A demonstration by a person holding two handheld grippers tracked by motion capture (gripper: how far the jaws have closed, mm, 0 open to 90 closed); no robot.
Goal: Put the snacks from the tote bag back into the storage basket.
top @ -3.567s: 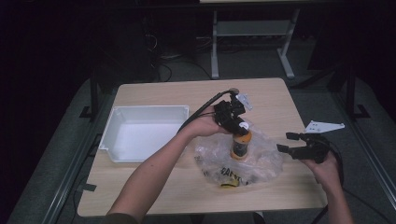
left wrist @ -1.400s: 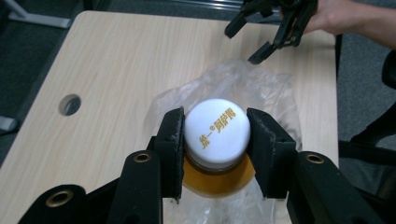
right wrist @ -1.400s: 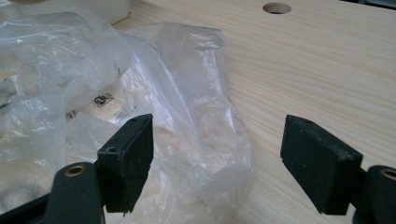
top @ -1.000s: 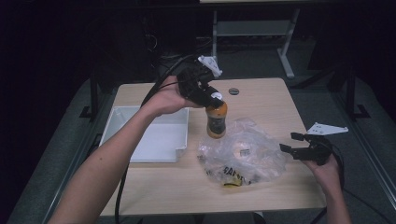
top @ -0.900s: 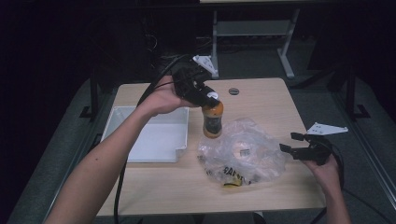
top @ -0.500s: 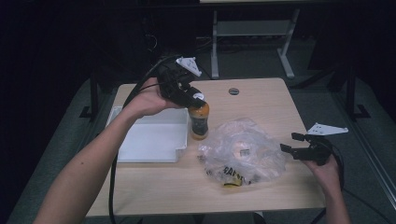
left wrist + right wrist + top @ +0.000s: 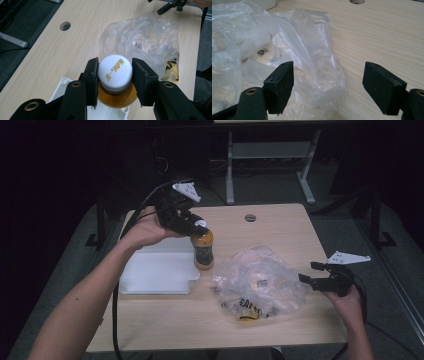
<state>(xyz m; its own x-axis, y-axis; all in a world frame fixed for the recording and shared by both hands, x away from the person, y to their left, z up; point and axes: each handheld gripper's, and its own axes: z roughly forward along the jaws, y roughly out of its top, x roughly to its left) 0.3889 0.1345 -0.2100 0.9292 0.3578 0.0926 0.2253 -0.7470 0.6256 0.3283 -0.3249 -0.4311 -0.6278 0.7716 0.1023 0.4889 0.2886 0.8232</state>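
The left hand-held gripper [image 7: 114, 82] is clamped on the neck of a small clear plastic bottle of amber drink [image 7: 203, 249], its two black jaws pressed against either side of the white screw cap [image 7: 115, 71], which carries gold lettering. In the high view that left hand-held gripper [image 7: 192, 222] carries the bottle upright, hanging below the jaws, over the right edge of a shallow white rectangular plastic tray [image 7: 155, 272]; whether the bottle's base touches anything, I can't tell. The tray's corner [image 7: 62, 81] shows just beneath the bottle in the left gripper view.

Just right of the bottle lies a crumpled clear plastic bag [image 7: 260, 282] with a bit of yellow-and-black packaging [image 7: 247, 307] inside it, flat on the light wooden bench [image 7: 280, 225].

Over on the far side of the bag, the right hand-held gripper [image 7: 312, 276] sits low at the bag's right edge, jaws spread wide and holding nothing. In the right gripper view, the right hand-held gripper [image 7: 328, 82] has a fold of the clear plastic bag [image 7: 312, 62] lying between the parted jaws, with neither pad pressing on it.

A round cable hole [image 7: 250, 217] sits towards the bench's far edge.
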